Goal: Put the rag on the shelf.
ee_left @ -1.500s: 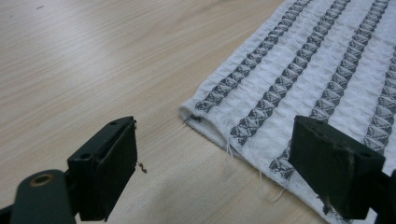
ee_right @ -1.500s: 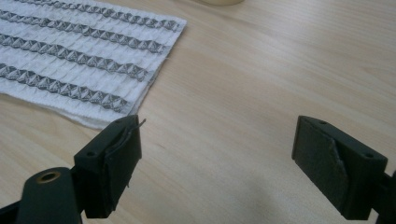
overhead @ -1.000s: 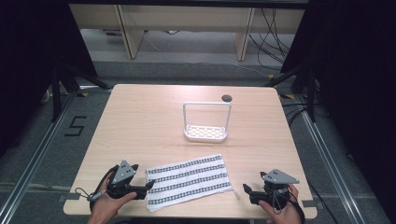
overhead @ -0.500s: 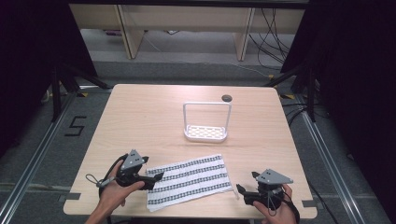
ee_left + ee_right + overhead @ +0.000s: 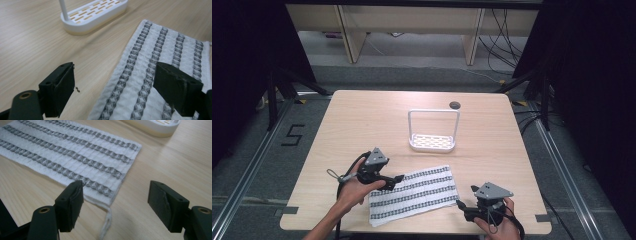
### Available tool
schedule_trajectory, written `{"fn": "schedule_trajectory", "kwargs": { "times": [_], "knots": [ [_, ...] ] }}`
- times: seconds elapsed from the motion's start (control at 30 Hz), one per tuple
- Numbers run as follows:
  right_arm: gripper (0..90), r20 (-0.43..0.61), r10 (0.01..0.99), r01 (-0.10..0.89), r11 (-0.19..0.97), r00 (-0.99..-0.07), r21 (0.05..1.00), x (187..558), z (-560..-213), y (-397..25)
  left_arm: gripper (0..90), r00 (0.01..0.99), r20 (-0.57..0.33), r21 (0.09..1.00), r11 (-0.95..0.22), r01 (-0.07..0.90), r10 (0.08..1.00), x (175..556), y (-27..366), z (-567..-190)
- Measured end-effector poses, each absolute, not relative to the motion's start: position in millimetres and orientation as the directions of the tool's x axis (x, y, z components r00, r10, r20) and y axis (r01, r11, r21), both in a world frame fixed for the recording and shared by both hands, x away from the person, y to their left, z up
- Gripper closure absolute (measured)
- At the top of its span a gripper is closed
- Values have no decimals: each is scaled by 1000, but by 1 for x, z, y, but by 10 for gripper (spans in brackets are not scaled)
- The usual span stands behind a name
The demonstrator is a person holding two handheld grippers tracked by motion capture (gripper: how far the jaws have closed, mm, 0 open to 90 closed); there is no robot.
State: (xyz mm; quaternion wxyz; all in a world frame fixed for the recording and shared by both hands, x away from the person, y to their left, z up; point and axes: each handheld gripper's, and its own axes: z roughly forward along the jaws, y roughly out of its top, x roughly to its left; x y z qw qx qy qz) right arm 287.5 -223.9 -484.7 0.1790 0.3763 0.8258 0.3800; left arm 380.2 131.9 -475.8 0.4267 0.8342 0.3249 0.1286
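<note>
A white towel [image 5: 412,194] with grey patterned stripes lies flat near the table's front edge. My left gripper [image 5: 394,180] is open at the towel's far left corner. In the left gripper view the towel's edge [image 5: 130,75] runs between the spread jaws of my left gripper [image 5: 116,82]. My right gripper [image 5: 461,208] is open, just off the towel's near right corner. The right gripper view shows my right gripper [image 5: 116,195] low over that corner of the towel [image 5: 70,157], where a loose thread [image 5: 106,222] trails out.
A white slotted rack [image 5: 432,133] with a tall hoop handle stands mid-table behind the towel, and its base [image 5: 92,15] is ahead of the left gripper. A dark round hole [image 5: 455,105] marks the far table edge. Bare wood [image 5: 362,125] surrounds the rack.
My left gripper has moved right and forward from the table's front left to the towel's far left corner. My right gripper has edged left toward the towel's near right corner.
</note>
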Motion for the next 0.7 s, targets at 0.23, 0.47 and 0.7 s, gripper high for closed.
{"fn": "schedule_trajectory", "kwargs": {
  "times": [0.23,0.47,0.7],
  "knots": [
    [364,-50,743,473,475,-668,742,290,-490,-213,176,802,-36,769,-496,404,597,398,96,-476],
    [392,-27,759,511,463,-651,724,292,-492,-212,194,828,-74,747,-520,415,556,410,63,-478],
    [419,-44,745,511,498,-666,701,295,-497,-206,239,861,-54,703,-593,392,505,425,27,-479]
  ]
}}
